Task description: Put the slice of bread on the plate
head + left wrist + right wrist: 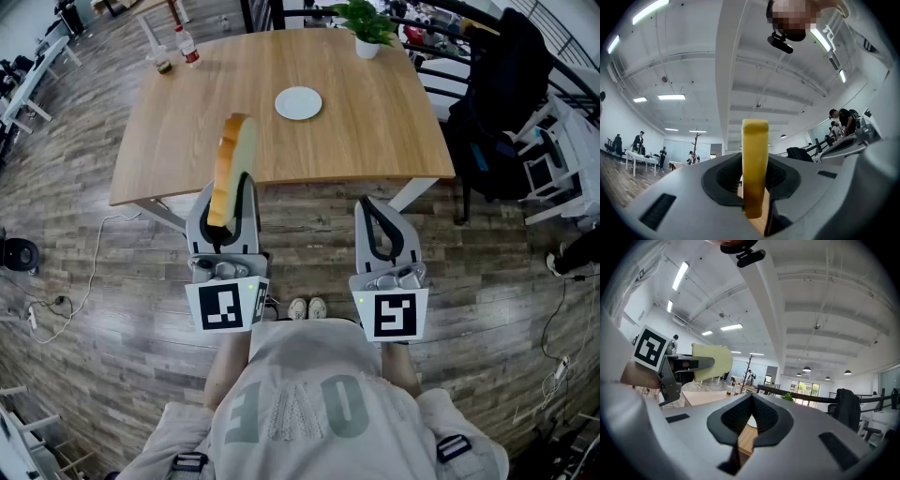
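The only print in sight is sitting on the tools: a black-and-white square marker (228, 307) on each cube, plus large pale letters on the person's shirt (300, 408), which are lying too foreshortened to read. The left tool (228, 202) is clamping the lower end of the slice of bread (232, 169), which is standing upright in the air at the near edge of the desk (187, 131), well apart from the white plate (298, 103) further in. The right tool (382, 211) is keeping its jaws together with nothing in them. A potted plant (367, 28) and a bottle (188, 47) are standing along the far edge. The left gripper view is showing the slice edge-on, while the right gripper view is catching its broad face
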